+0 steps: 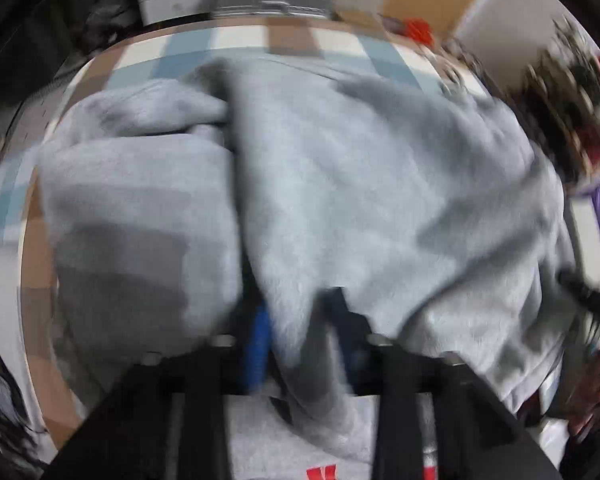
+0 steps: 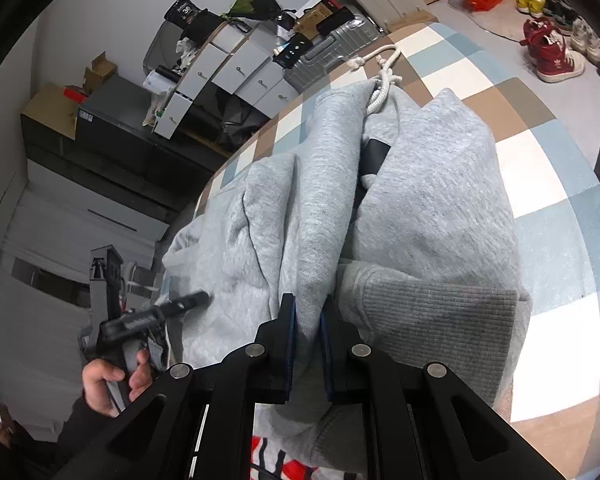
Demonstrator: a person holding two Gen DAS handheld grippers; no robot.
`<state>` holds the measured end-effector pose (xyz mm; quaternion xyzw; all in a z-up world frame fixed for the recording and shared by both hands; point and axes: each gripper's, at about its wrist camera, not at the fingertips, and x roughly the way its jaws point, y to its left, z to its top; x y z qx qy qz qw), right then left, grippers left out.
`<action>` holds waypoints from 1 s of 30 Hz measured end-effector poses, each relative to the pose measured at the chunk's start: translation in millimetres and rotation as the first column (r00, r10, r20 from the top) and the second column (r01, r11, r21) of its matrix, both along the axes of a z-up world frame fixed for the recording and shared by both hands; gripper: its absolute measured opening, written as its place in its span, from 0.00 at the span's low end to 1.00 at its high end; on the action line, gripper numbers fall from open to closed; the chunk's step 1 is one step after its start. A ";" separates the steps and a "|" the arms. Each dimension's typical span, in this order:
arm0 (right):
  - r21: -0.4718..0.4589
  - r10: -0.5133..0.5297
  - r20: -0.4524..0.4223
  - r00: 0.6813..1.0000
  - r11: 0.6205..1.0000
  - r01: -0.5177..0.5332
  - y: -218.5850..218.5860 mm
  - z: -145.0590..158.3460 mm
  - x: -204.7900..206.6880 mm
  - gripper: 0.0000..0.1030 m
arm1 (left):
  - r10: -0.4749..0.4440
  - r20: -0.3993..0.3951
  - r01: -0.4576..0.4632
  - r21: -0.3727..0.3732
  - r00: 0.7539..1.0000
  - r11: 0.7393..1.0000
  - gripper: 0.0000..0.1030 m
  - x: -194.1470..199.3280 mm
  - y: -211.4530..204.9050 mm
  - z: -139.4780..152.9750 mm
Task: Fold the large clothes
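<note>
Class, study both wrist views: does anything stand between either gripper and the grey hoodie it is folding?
Nothing visible does. The right gripper is shut directly on a fold of the grey hoodie; the left gripper also has hoodie fabric between its fingers.

Black tool (image 2: 308, 344), blue pads (image 2: 290, 344), silver screws (image 2: 256, 350).

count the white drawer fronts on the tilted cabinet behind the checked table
5 show in the right wrist view: one at the upper left, one at the lower left, and three in a row to the right. Clutter may hide others.
</note>
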<state>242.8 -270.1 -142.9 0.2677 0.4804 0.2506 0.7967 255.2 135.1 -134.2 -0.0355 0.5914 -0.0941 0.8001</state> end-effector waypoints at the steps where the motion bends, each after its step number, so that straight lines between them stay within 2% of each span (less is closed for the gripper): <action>1: -0.008 0.003 0.002 1.000 1.000 -0.003 0.8 0.4 0.0 0.11 | -0.019 0.016 0.018 0.043 1.000 0.999 0.18 -1.5 -6.1 -0.6; 2: -0.022 0.005 0.007 1.000 1.000 -0.005 2.3 1.4 -0.3 0.11 | -0.024 0.016 0.024 0.045 1.000 0.999 0.11 -2.0 -6.7 -1.1; 4: -0.034 0.009 0.014 1.000 0.999 -0.009 4.3 2.7 -0.9 0.11 | -0.030 0.015 0.029 0.029 0.999 0.999 0.05 -0.2 -6.3 -0.7; 6: -0.060 0.010 0.019 1.000 0.998 -0.009 6.7 3.8 -1.1 0.11 | -0.035 0.009 0.035 0.004 0.999 0.999 0.03 5.1 -3.8 -1.6; 9: -0.084 0.010 0.032 0.999 0.996 -0.007 7.4 6.1 -1.8 0.11 | 0.018 -0.013 -0.020 -0.098 1.000 0.995 0.02 9.6 14.4 -1.8; 11: -0.083 0.012 0.041 0.999 0.996 -0.009 4.9 7.8 -1.2 0.11 | 0.056 -0.028 -0.060 -0.181 0.998 0.982 0.02 11.2 29.5 -0.9; 13: -0.069 -0.001 0.041 0.999 0.998 0.004 -0.6 9.0 0.1 0.11 | 0.093 -0.006 -0.091 -0.250 0.996 0.964 0.02 8.6 49.5 4.7; 16: -0.077 -0.026 0.045 0.999 0.997 0.029 -8.6 12.5 0.2 0.11 | 0.134 0.036 -0.116 -0.314 0.990 0.942 0.02 0.9 76.0 15.6; 19: -0.109 -0.035 0.056 0.998 0.993 0.041 -13.8 15.4 -3.0 0.11 | 0.178 0.038 -0.152 -0.370 0.983 0.916 0.02 -7.5 98.5 18.3; 23: -0.185 0.007 0.037 0.999 0.983 0.000 -6.6 9.5 -9.0 0.11 | 0.170 0.025 -0.149 -0.372 0.985 0.916 0.02 -16.7 99.2 7.1; 25: -0.195 0.033 0.032 0.999 0.980 -0.027 -0.3 8.2 -12.1 0.11 | 0.166 0.028 -0.144 -0.368 0.986 0.919 0.02 -20.9 94.4 -0.8; 28: -0.195 0.035 0.054 0.998 0.981 -0.024 2.5 18.6 -14.7 0.11 | 0.129 0.025 -0.114 -0.332 0.991 0.936 0.02 -24.6 86.5 -5.8; 30: -0.221 0.047 0.052 0.998 0.975 -0.035 5.9 26.1 -15.4 0.11 | 0.133 0.016 -0.120 -0.342 0.991 0.932 0.03 -28.0 89.1 -5.8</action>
